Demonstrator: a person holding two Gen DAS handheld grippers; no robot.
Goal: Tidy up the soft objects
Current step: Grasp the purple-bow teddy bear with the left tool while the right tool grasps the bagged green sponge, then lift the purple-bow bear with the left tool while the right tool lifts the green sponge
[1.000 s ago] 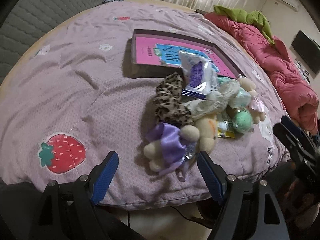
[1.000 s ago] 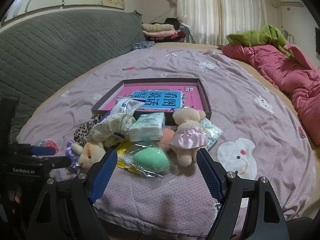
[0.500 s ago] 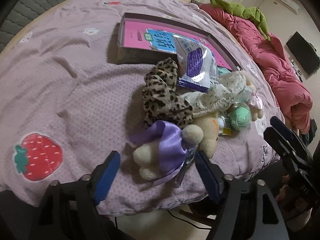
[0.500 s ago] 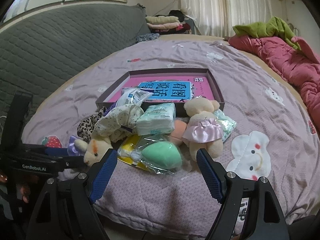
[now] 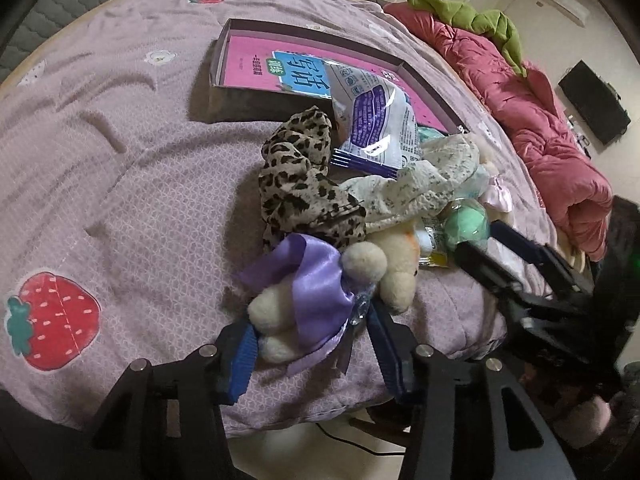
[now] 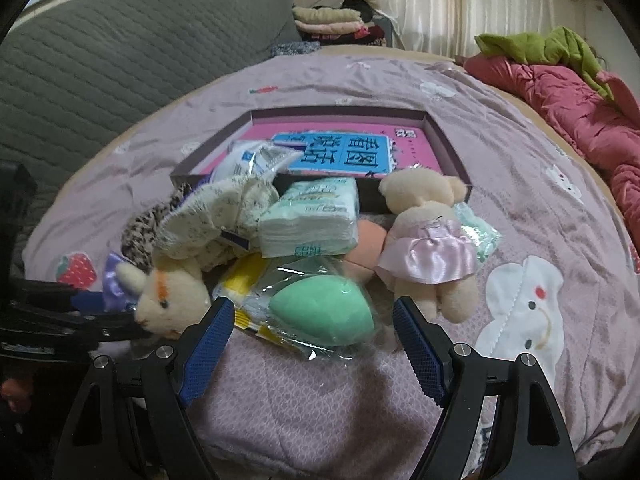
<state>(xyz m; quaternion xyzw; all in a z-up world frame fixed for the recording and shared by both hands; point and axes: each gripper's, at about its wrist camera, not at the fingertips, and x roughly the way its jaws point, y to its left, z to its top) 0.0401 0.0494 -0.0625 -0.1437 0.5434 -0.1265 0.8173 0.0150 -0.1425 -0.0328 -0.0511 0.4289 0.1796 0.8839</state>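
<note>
While closing round the plush toy in the purple satin dress [image 5: 316,300], left gripper [image 5: 312,344] down at the near edge of the lilac quilt [image 5: 120,168]; blue pads flanking the toy's lower body, left pad against the cream legs, right pad at the dress hem. Can't tell yet if properly pinched. Toy lying on its side, head [image 5: 396,272] toward the pile, dress ribbon trailing between the fingers.

Right behind it: leopard-print cloth [image 5: 304,184] bunched up, pale floral cloth [image 5: 424,188] draped across to the right, shiny wipes pkt [image 5: 372,120] leaning against the front wall of the shallow box [image 5: 224,64] w/ pink-and-blue printed base. Box well back on the quilt, nothing soft fully inside it.

Over in the right wrist view: right gripper [image 6: 312,340] wide apart, holding nothing, hanging just over the green egg-shaped sponge in its clear wrapper [image 6: 320,308]; sponge sitting between the two pads, no contact seen. Tissue pack [image 6: 312,216] just behind, peach sponge [image 6: 368,244] tucked next to it, second plush in a pink dress [image 6: 428,240] face-down to the right, touching the box front. Same purple-dressed toy's face at far left, beside the left gripper's dark fingers.

Red duvet [image 5: 532,120] heaped at far right, green cloth [image 5: 468,12] on top.
</note>
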